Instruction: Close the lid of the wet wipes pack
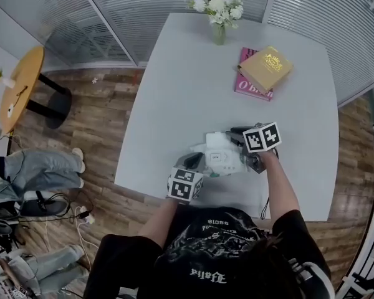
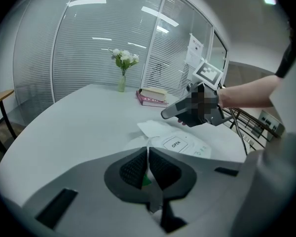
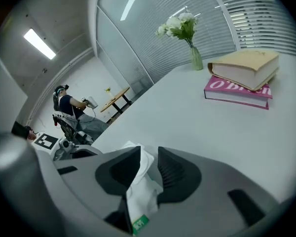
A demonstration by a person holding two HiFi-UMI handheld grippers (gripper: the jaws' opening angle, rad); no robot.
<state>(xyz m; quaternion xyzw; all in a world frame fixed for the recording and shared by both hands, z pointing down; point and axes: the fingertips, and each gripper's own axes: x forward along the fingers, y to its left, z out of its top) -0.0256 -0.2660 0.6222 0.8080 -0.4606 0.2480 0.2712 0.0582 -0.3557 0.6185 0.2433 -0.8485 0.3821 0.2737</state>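
The white wet wipes pack (image 1: 219, 157) lies near the front edge of the white table (image 1: 193, 73). Its oval lid (image 2: 176, 143), marked OPEN, lies flat on the pack's top. My left gripper (image 1: 197, 162) is at the pack's near left end. In the left gripper view it (image 2: 148, 154) is shut on a thin edge of the wrapper. My right gripper (image 1: 235, 132) hovers over the pack's far right side, seen from the left as a dark snout (image 2: 167, 113). Its jaws (image 3: 149, 157) stand open, with crumpled white wrapper (image 3: 138, 191) between them.
Two stacked books (image 1: 262, 72) lie at the table's far right. A vase of flowers (image 1: 219, 11) stands at the far edge. Left of the table are a round wooden side table (image 1: 22, 86) and a seated person's legs (image 1: 43, 167).
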